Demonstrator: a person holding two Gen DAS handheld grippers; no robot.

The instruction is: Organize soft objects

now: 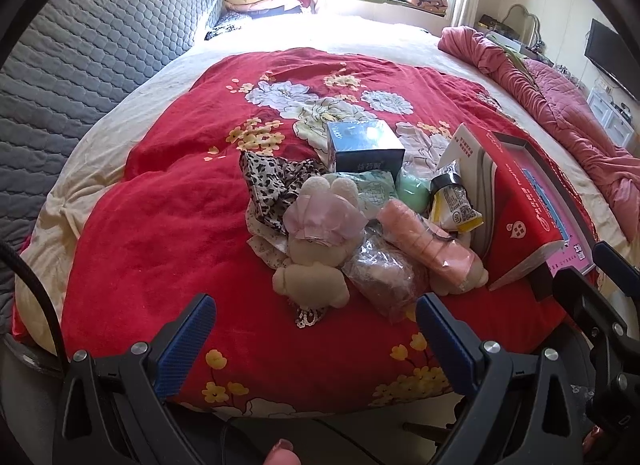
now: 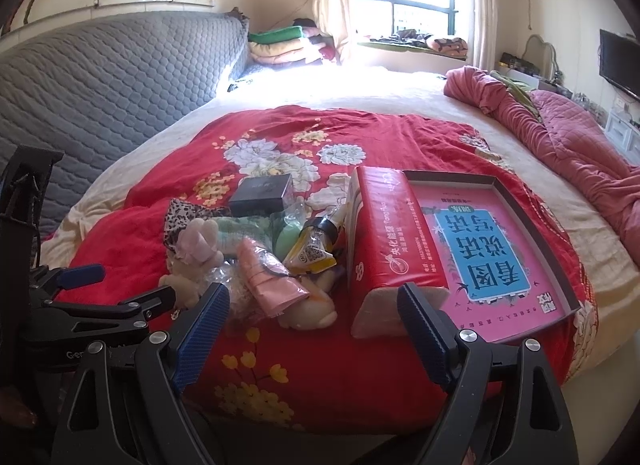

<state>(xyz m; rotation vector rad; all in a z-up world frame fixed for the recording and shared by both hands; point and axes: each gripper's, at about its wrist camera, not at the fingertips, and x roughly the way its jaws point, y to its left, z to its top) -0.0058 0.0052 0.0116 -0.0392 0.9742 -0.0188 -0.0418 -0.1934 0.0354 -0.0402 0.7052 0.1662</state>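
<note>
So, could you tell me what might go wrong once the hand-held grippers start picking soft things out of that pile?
1. The plush rabbit lies partly under crinkly plastic bags and a pink roll; pulling it could drag those along.
2. The red tissue pack leans against the open box and might topple if nudged.
3. The soft red quilt may bunch under the open left hand-held gripper.

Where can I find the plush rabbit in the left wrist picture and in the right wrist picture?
Left wrist: the plush rabbit lies at the centre, at the front of the pile, just left of the pink roll.
Right wrist: the rabbit lies left of centre, partly hidden behind the right gripper's left finger.
Shared landmark: the leopard-print cloth behind the rabbit.
</note>
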